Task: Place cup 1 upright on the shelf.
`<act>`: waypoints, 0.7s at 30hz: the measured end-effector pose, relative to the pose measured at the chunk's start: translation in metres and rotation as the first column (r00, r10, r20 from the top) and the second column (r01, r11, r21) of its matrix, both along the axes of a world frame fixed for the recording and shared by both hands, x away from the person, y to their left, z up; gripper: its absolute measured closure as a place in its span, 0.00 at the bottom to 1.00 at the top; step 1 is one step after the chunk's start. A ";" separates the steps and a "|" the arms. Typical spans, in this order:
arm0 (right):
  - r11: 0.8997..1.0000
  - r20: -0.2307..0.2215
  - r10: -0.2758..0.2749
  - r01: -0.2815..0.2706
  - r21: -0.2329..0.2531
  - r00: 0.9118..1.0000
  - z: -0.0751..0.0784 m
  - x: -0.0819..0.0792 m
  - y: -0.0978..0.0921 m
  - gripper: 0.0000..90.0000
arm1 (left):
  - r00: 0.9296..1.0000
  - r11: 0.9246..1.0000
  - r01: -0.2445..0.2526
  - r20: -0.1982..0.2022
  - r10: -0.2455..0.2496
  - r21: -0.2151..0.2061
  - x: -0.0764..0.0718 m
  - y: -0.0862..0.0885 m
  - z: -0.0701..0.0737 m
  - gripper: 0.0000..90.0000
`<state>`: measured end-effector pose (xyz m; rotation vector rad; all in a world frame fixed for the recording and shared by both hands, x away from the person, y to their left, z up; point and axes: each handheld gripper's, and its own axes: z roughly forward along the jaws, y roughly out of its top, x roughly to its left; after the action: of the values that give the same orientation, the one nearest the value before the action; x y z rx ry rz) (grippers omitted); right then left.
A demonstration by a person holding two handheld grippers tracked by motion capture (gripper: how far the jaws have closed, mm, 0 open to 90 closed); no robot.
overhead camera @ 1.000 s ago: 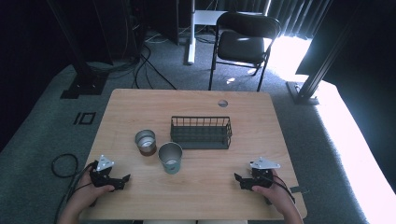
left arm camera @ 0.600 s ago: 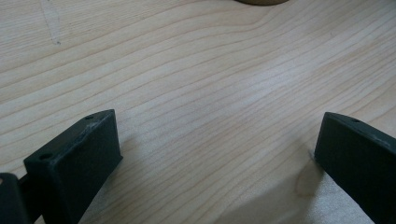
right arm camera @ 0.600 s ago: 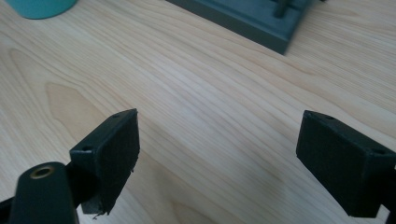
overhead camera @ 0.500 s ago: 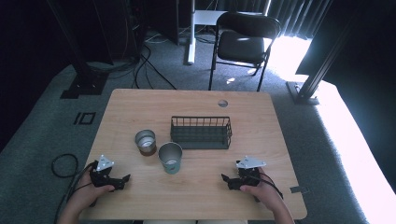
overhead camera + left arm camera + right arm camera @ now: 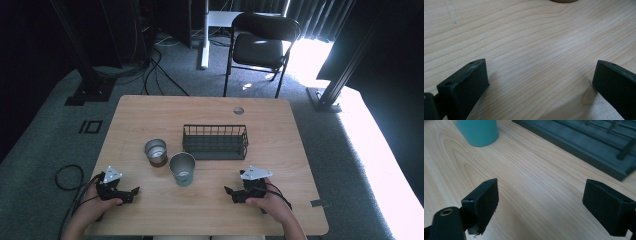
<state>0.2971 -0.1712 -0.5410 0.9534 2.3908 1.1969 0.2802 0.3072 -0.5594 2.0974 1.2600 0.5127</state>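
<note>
On the wooden table (image 5: 150,115), a teal cup (image 5: 182,169) stands upright in front of a dark wire basket (image 5: 215,142). A brown metal-lined cup (image 5: 156,151) stands just left of the teal one. My left gripper (image 5: 133,192) rests near the front left edge, open, jaws pointing right. In the left gripper view its jaws (image 5: 539,72) stand wide apart over bare wood. My right gripper (image 5: 229,194) sits at the front right, open, pointing left. In the right gripper view (image 5: 541,195) the teal cup (image 5: 479,131) is ahead to the left and the basket (image 5: 594,142) ahead to the right.
A round cable hole (image 5: 238,110) sits near the table's far edge. Behind the table are a black folding chair (image 5: 262,45) and a white desk leg (image 5: 204,35). Cables (image 5: 65,175) lie on the carpet at the left.
My right gripper has slid left along the table's front, closer to the teal cup. The left gripper and the cups have not moved.
</note>
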 end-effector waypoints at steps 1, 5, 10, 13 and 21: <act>1.000 0.006 0.009 -0.009 -0.004 1.000 0.000 0.000 0.002 0.14 | 1.000 1.000 0.000 0.000 0.000 0.000 0.000 0.000 0.000 0.01; 1.000 0.007 0.023 -0.023 0.006 1.000 0.003 0.002 0.010 0.14 | 1.000 1.000 0.000 0.000 0.000 0.000 0.000 0.000 0.000 0.01; 0.999 0.014 0.043 -0.043 0.021 0.999 0.005 0.004 0.021 0.14 | 1.000 1.000 0.000 0.000 0.000 0.000 0.000 0.000 0.000 0.01; 0.997 0.021 0.064 -0.065 0.036 0.998 0.008 0.004 0.029 0.14 | 1.000 1.000 0.000 0.000 0.000 0.000 0.000 0.000 0.000 0.01; 0.990 0.052 0.121 -0.124 0.069 0.991 0.013 0.006 0.051 0.14 | 1.000 1.000 0.000 0.000 0.000 0.000 0.000 0.000 0.000 0.01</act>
<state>0.3033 -0.1201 -0.5283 0.7990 2.4136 1.3423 0.2802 0.3072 -0.5594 2.0975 1.2599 0.5131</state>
